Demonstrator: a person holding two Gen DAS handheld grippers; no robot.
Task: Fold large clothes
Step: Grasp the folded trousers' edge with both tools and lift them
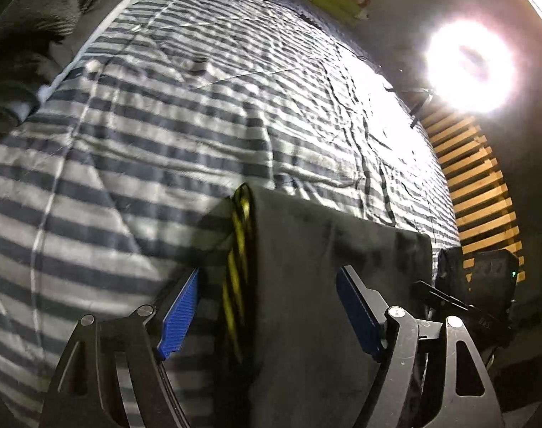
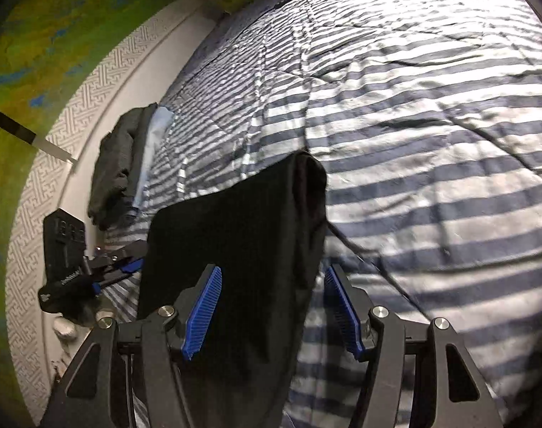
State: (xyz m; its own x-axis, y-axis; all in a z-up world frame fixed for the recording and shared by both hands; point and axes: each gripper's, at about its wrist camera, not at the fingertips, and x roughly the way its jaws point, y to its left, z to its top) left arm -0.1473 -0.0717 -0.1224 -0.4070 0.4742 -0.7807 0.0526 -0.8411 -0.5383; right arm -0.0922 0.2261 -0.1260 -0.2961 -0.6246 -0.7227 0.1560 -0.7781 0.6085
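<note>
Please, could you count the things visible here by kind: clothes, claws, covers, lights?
Clothes: 3 (black garment, grey garment, light blue garment)
Claws: 2 (left claw, right claw), both open
Covers: 1 (striped bedcover)
Lights: 1 (lamp)
Total: 7

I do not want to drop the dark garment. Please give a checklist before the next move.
1. Left claw has fabric between its fingers: ok.
2. Left claw closed on dark garment: not ok, open.
3. Right claw has fabric between its fingers: ok.
4. Right claw closed: not ok, open.
5. Striped bedspread free ahead: ok.
6. Garment edges aligned: cannot tell.
</note>
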